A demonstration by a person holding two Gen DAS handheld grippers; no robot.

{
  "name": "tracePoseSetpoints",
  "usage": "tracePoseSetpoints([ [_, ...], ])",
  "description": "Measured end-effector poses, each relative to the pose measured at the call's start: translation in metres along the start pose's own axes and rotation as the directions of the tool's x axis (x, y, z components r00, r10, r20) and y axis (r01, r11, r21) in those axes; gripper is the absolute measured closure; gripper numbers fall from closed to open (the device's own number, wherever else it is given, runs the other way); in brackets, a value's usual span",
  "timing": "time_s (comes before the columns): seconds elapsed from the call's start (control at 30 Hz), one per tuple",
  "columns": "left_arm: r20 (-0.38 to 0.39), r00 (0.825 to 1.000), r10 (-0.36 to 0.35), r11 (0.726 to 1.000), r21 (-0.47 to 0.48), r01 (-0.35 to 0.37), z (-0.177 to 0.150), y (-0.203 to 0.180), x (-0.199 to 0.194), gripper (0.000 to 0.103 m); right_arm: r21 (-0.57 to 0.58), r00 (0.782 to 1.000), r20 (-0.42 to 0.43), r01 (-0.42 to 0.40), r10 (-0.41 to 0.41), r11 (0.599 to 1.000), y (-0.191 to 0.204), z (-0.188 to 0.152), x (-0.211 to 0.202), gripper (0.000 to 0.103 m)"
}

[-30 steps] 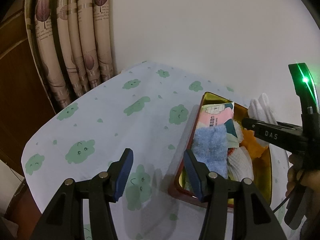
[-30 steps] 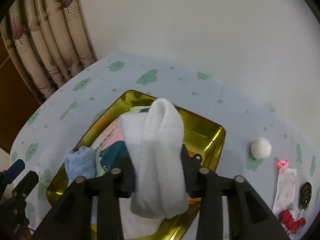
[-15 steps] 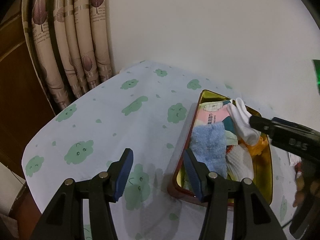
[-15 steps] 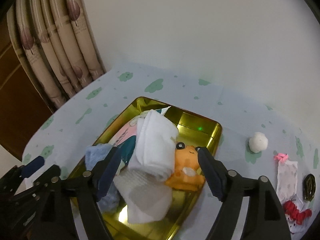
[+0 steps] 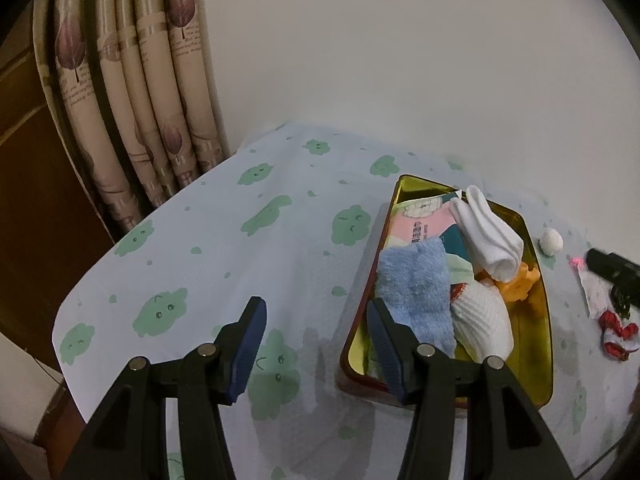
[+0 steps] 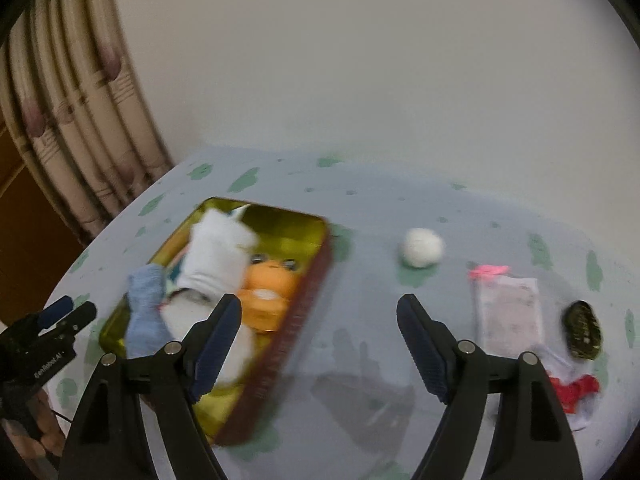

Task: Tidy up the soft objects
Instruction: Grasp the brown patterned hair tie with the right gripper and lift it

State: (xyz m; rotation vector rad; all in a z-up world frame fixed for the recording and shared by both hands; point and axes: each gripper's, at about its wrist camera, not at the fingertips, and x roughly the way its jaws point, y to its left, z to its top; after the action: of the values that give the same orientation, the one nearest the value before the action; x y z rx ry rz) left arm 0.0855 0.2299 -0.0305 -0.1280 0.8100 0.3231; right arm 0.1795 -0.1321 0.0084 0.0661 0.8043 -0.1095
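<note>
A gold tin tray (image 5: 544, 344) (image 6: 292, 220) holds a white sock (image 5: 490, 236) (image 6: 216, 252), a blue towel (image 5: 416, 280) (image 6: 146, 304), an orange plush toy (image 5: 520, 284) (image 6: 268, 292), a white ribbed cloth (image 5: 482, 320) and a printed packet (image 5: 420, 220). My left gripper (image 5: 316, 336) is open and empty, at the tray's near left corner. My right gripper (image 6: 320, 340) is open and empty, over the cloth just right of the tray. A white pompom (image 6: 422, 246) (image 5: 551, 240) lies on the table to the tray's right.
The table has a pale cloth with green prints (image 5: 224, 264). At the right lie a pink-topped packet (image 6: 508, 308), a dark oval object (image 6: 582, 330) and a red-and-white item (image 6: 576, 390) (image 5: 618, 332). A curtain (image 5: 132, 112) hangs at the back left, a white wall behind.
My right gripper opened and let go of the white sock, which now lies in the tray. It then swung right, away from the tray. My left gripper stayed put.
</note>
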Motion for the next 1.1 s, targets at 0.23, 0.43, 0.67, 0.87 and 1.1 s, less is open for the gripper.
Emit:
tracePoseSetpoints([
  [0.23, 0.008, 1.000, 0.018, 0.999, 0.034, -0.018, -0.002, -0.005, -0.001, 0.049, 0.088, 0.996, 0.018, 0.086, -0.088, 0.992, -0.071, -0.002, -0.024, 0.025],
  [0.43, 0.007, 1.000, 0.031, 0.999, 0.043, -0.031, -0.002, -0.006, 0.000, 0.049, 0.143, 0.979, -0.008, 0.204, -0.205, 0.968, -0.140, -0.012, -0.039, 0.025],
  [0.67, -0.016, 0.999, 0.033, 0.999, 0.009, -0.033, 0.000, 0.001, 0.005, 0.049, 0.216, 0.951, -0.062, 0.310, -0.303, 0.926, -0.215, -0.020, -0.043, 0.025],
  [0.87, -0.022, 0.998, 0.052, 0.999, 0.000, -0.052, -0.001, 0.004, 0.009, 0.049, 0.263, 0.949, -0.125, 0.312, -0.289, 0.913, -0.253, -0.026, -0.021, 0.025],
  [1.1, -0.014, 0.998, 0.056, 0.998, 0.018, -0.056, -0.001, 0.002, 0.012, 0.049, 0.180, 0.938, -0.196, 0.322, -0.287, 0.929, -0.259, -0.036, 0.022, 0.025],
])
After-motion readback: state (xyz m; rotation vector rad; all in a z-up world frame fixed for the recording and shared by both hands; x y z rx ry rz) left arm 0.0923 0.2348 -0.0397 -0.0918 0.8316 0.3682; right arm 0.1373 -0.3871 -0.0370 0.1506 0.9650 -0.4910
